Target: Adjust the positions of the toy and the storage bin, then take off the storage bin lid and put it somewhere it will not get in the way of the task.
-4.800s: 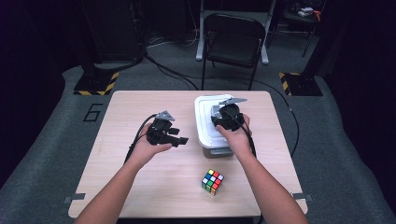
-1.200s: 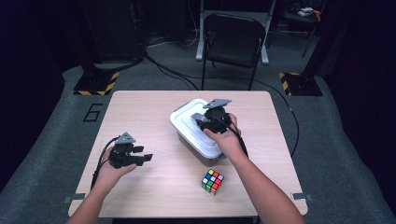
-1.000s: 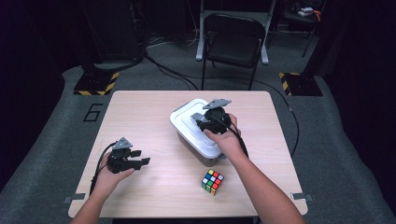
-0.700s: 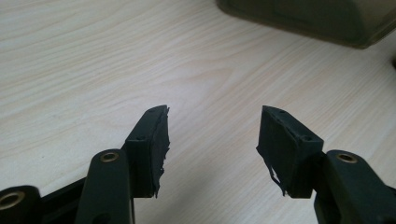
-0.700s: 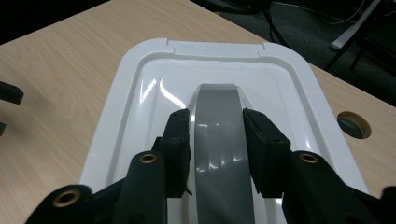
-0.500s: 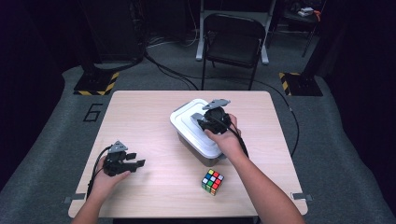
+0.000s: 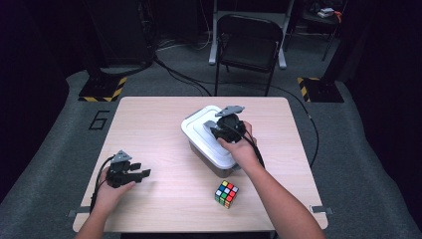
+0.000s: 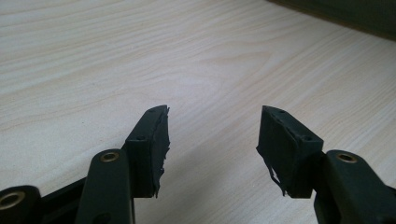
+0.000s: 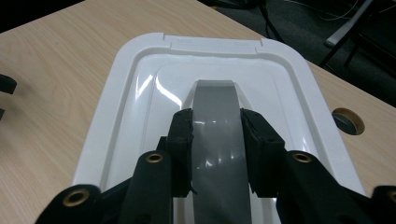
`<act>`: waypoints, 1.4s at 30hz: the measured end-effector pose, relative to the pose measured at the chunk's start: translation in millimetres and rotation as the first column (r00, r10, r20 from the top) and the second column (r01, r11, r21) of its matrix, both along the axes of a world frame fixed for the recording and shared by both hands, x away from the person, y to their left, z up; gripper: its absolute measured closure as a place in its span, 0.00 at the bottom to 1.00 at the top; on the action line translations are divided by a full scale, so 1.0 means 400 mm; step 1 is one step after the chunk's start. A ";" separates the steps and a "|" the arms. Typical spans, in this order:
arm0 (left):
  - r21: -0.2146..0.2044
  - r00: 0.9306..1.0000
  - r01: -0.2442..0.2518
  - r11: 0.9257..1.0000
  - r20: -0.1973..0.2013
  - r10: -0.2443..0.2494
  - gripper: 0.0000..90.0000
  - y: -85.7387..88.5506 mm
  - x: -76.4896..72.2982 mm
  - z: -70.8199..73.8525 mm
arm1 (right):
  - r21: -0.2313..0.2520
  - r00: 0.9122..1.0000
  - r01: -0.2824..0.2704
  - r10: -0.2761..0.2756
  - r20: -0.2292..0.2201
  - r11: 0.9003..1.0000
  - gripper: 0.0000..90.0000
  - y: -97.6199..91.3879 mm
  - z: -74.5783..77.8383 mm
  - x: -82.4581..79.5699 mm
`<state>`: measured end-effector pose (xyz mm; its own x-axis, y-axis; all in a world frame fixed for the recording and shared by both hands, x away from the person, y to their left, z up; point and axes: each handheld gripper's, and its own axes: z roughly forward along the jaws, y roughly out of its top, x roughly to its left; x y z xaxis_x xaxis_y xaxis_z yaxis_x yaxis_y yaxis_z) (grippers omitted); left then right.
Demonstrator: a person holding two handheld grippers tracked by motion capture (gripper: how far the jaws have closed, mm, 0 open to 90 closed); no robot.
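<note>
Right claw is clamped on the grey handle so the white lid can be lifted, while left claw, gapped and empty, is parked on the table.

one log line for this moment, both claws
right claw: shut on grey handle of white box lid | left claw: empty, shut, over table | cube: untouched
</note>
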<state>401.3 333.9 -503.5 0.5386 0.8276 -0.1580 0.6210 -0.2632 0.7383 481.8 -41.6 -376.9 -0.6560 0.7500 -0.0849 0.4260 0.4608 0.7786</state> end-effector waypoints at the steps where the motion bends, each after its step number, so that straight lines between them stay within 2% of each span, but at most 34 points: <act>1: 0.000 1.000 -0.001 1.000 0.000 0.001 0.48 0.001 0.000 0.000 | 0.000 1.000 0.000 0.000 -0.001 1.000 0.74 0.000 0.000 0.000; 7: -0.004 1.000 -0.013 1.000 -0.007 0.013 0.47 0.004 0.002 -0.008 | -0.005 1.000 -0.001 0.001 0.003 1.000 0.74 -0.001 0.002 0.000; 9: -0.001 1.000 -0.012 1.000 -0.014 0.012 0.47 0.004 0.003 -0.008 | 0.003 1.000 0.013 -0.013 -0.009 1.000 0.74 0.000 0.006 -0.004; 18: 0.003 1.000 -0.017 1.000 -0.007 0.017 0.47 0.003 0.002 -0.010 | -0.010 1.000 -0.008 0.008 0.017 1.000 0.74 0.001 0.022 -0.005; 27: 0.017 1.000 -0.014 1.000 -0.011 0.014 0.47 0.002 0.002 -0.010 | -0.007 1.000 0.008 -0.008 0.023 1.000 0.74 0.001 0.051 -0.013; 30: 0.016 1.000 -0.015 1.000 -0.012 0.015 0.47 0.002 0.002 -0.011 | -0.014 0.999 0.003 -0.002 0.040 1.000 0.74 -0.006 0.070 -0.018; 31: 0.018 1.000 -0.016 1.000 -0.012 0.016 0.47 0.002 0.002 -0.011 | -0.010 1.000 0.017 -0.017 0.026 1.000 0.74 -0.006 0.074 -0.022; 35: 0.017 1.000 -0.014 1.000 -0.012 0.015 0.47 0.002 0.004 -0.012 | -0.017 0.999 0.016 -0.015 0.044 1.000 0.74 -0.018 0.085 -0.024; 37: 0.017 1.000 -0.015 1.000 -0.014 0.015 0.47 0.002 0.005 -0.012 | -0.019 0.999 0.027 -0.026 0.034 0.999 0.74 -0.022 0.088 -0.027; 42: 0.013 1.000 -0.014 1.000 -0.013 0.014 0.47 -0.002 0.011 -0.012 | -0.027 0.998 0.052 -0.051 0.046 0.998 0.74 -0.057 0.101 -0.032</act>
